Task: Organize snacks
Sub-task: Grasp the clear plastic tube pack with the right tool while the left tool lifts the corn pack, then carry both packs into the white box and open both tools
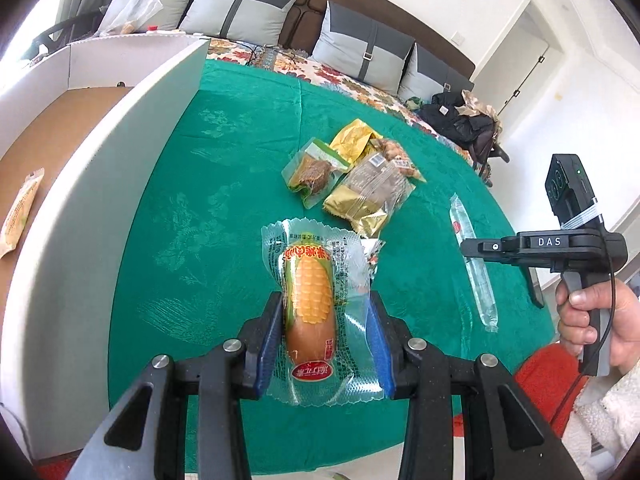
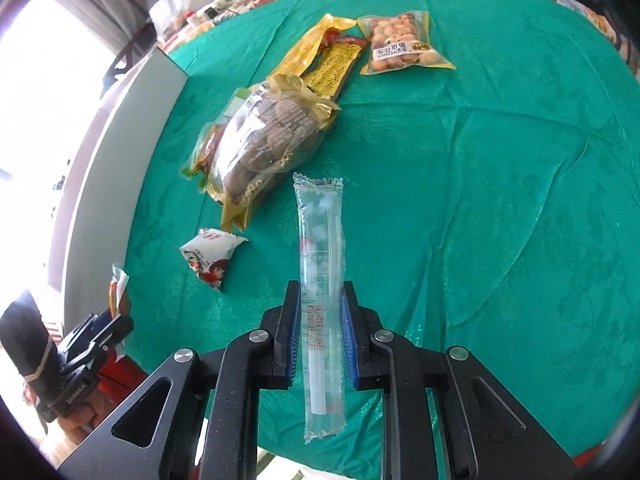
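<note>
My left gripper [image 1: 325,300] is shut on a clear packet with a corn-printed sausage [image 1: 310,296], held lengthwise between the blue pads above the green tablecloth [image 1: 224,184]. My right gripper [image 2: 321,290] is shut on a long clear tube-shaped packet [image 2: 320,232] that sticks out ahead of and behind the fingers. In the left wrist view that right gripper [image 1: 468,248] shows at the right in a person's hand, with the long packet [image 1: 478,284] hanging from it. The left gripper [image 2: 116,320] appears at the lower left of the right wrist view.
A white-walled cardboard box [image 1: 120,160] stands left of the cloth, with one snack packet [image 1: 20,212] on its brown floor. Loose snacks lie mid-table: a gold bag [image 2: 260,148], a yellow packet [image 2: 328,60], a peanut bag [image 2: 400,44], a small white packet [image 2: 210,256].
</note>
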A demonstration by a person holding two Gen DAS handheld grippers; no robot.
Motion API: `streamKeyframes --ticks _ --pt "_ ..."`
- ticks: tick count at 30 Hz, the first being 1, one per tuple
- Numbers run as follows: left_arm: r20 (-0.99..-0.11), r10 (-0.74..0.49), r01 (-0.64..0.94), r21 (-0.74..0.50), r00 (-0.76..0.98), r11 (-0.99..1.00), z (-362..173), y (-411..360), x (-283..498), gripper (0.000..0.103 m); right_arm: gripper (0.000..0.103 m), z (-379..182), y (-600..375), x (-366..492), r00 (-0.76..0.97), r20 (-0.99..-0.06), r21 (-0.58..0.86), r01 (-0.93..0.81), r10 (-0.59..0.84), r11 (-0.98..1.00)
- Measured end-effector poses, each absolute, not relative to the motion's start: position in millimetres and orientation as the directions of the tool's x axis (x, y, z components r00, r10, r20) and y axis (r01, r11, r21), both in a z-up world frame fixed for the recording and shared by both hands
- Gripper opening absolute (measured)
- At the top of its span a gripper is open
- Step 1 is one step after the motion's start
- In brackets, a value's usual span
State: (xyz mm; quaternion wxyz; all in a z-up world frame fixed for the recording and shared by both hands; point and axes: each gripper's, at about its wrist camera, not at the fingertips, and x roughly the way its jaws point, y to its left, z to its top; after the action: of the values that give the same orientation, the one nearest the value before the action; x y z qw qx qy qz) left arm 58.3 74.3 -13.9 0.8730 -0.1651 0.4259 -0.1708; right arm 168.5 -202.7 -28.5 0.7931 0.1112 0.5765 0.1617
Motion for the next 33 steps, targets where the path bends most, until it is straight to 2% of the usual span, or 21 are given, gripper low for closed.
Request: streamKeyframes --ticks 4,7,12,17,19,20,21,22,23,27,30,33 --pt "-0.618 -0.416 0.12 -0.461 0.667 0.879 28 112 55 0.039 0.019 26 -144 171 0.323 -0.795 0.453 -0.248 0.514 0.857" --pt "-0.606 -0.346 0.044 -0.456 0.716 0.889 48 155 54 0.039 0.019 64 -78 176 0.313 -0.723 0.508 -0.362 0.615 0.781" --pt "-0.665 -0.17 -0.139 -0.384 0.727 0.913 54 235 54 0.039 0.02 95 30 178 0.213 -0.628 0.602 -0.477 0.749 0.64" --pt "-0.75 -0.045 -0.274 -0.296 0.66 0.915 30 292 59 0.043 0.023 79 117 185 0.129 -0.604 0.644 -0.502 0.787 0.577" --pt "-0.796 0.026 -0.335 -0.225 0.605 0.915 16 303 61 0.057 0.031 60 133 190 0.106 -0.616 0.661 -0.47 0.78 0.586" --pt "-0.811 0.045 -0.351 -0.202 0.583 0.914 9 307 59 0.063 0.047 52 135 192 0.116 -0.628 0.655 -0.454 0.769 0.604" --pt "-0.82 0.059 -0.363 -0.187 0.57 0.913 4 309 56 0.074 0.055 46 131 192 0.136 -0.636 0.647 -0.443 0.76 0.621" --pt "-0.818 0.069 -0.372 -0.183 0.571 0.91 1 309 52 0.079 0.055 43 123 191 0.155 -0.635 0.643 -0.437 0.757 0.629" --pt "-0.807 0.069 -0.372 -0.193 0.586 0.908 0 307 45 0.08 0.055 39 114 191 0.166 -0.637 0.637 -0.437 0.753 0.635" --pt "-0.772 0.039 -0.329 -0.225 0.635 0.917 9 281 33 0.081 0.063 32 48 186 0.295 -0.686 0.501 -0.472 0.665 0.726" --pt "-0.734 -0.018 -0.225 -0.232 0.679 0.946 33 239 38 0.084 0.068 21 -19 176 0.449 -0.727 0.299 -0.474 0.52 0.828" --pt "-0.696 -0.114 -0.079 -0.24 0.709 0.968 51 182 40 0.092 0.068 -4 -95 165 0.552 -0.76 0.129 -0.39 0.344 0.912"
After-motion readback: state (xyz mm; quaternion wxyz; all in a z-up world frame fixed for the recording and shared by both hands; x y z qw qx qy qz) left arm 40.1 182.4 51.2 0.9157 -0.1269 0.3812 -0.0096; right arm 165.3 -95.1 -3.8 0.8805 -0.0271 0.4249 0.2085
